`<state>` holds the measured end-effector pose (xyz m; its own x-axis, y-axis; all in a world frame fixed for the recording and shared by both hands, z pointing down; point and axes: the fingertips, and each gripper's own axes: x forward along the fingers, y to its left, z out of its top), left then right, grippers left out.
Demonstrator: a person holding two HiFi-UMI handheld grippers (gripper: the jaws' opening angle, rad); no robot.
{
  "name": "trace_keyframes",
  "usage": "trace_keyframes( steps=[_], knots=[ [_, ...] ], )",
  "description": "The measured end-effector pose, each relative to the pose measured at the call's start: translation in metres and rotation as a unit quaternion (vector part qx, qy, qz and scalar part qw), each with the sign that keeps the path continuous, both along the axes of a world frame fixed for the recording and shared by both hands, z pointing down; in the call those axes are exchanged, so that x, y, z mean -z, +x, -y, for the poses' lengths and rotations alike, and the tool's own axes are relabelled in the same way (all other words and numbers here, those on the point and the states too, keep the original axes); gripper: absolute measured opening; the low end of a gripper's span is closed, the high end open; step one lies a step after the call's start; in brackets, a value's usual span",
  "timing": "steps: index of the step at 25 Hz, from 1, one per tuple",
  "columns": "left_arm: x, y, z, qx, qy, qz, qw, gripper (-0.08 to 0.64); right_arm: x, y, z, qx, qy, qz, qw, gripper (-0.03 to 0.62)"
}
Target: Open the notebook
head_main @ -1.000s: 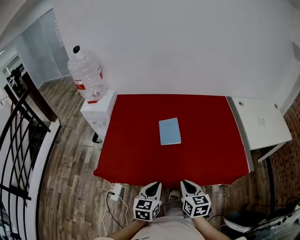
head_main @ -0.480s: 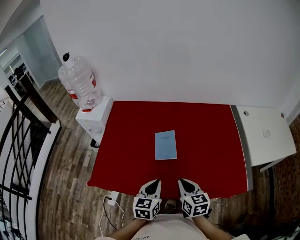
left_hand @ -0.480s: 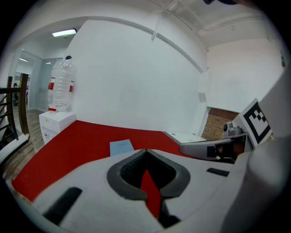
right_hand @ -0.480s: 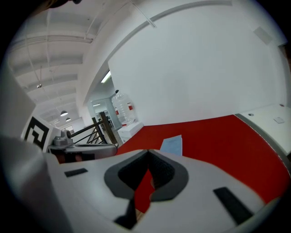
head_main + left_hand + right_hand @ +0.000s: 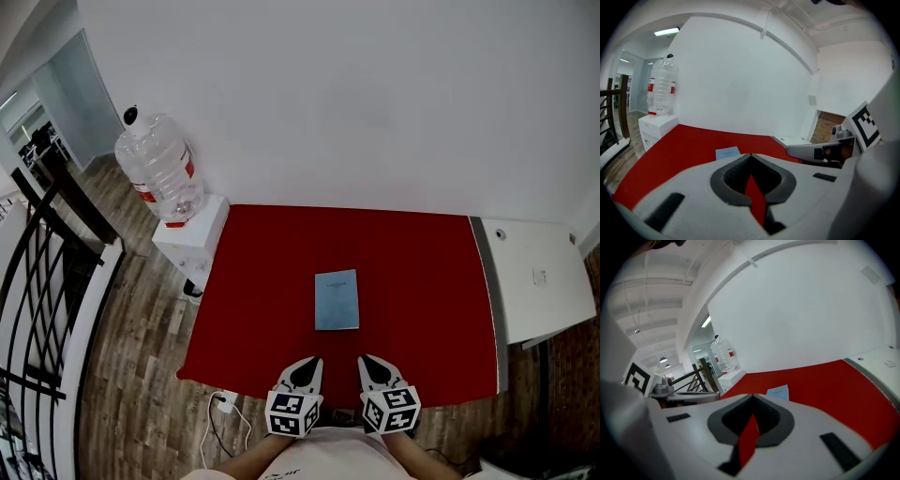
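Note:
A pale blue notebook point(image 5: 337, 300) lies closed and flat in the middle of the red table point(image 5: 253, 309). It also shows ahead of the jaws as the notebook point(image 5: 727, 153) in the left gripper view and the notebook point(image 5: 778, 392) in the right gripper view. My left gripper point(image 5: 307, 366) and right gripper point(image 5: 370, 363) hover side by side over the table's near edge, short of the notebook. Both are shut with nothing between the jaws.
A large water bottle point(image 5: 159, 170) stands on a white cabinet point(image 5: 192, 232) left of the table. A white side table point(image 5: 539, 281) adjoins the right edge. A black railing point(image 5: 37, 281) runs along the far left; a white wall is behind.
Both grippers have come forward to the table's near edge, and the notebook now sits closer to them in the head view. Their jaws stayed shut.

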<state>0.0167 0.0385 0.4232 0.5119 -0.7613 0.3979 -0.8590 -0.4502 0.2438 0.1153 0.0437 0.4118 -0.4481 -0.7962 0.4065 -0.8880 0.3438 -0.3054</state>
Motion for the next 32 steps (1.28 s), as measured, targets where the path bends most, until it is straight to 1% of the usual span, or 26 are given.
trace_keyframes(
  steps=[7,16,25,28,32],
  knots=[
    [-0.002,0.001,0.024,-0.01,-0.007,0.004,0.9999,0.006,-0.004,0.007,0.022,-0.017,-0.006,-0.008,1.0,0.006],
    [-0.009,0.007,0.047,-0.018,-0.016,0.004,0.9997,0.006,-0.011,0.013,0.041,-0.024,-0.019,-0.008,0.999,0.006],
    [-0.023,0.001,0.074,-0.019,-0.025,0.018,0.9994,0.006,-0.026,0.012,0.069,-0.029,-0.034,-0.013,0.999,0.006],
    [-0.027,-0.002,0.083,-0.021,-0.022,0.026,0.9992,0.006,-0.033,0.009,0.075,-0.029,-0.044,-0.011,0.999,0.006],
    [-0.035,0.002,0.093,-0.028,-0.028,0.022,0.999,0.006,-0.042,0.006,0.085,-0.03,-0.052,-0.011,0.998,0.006]
  ],
)
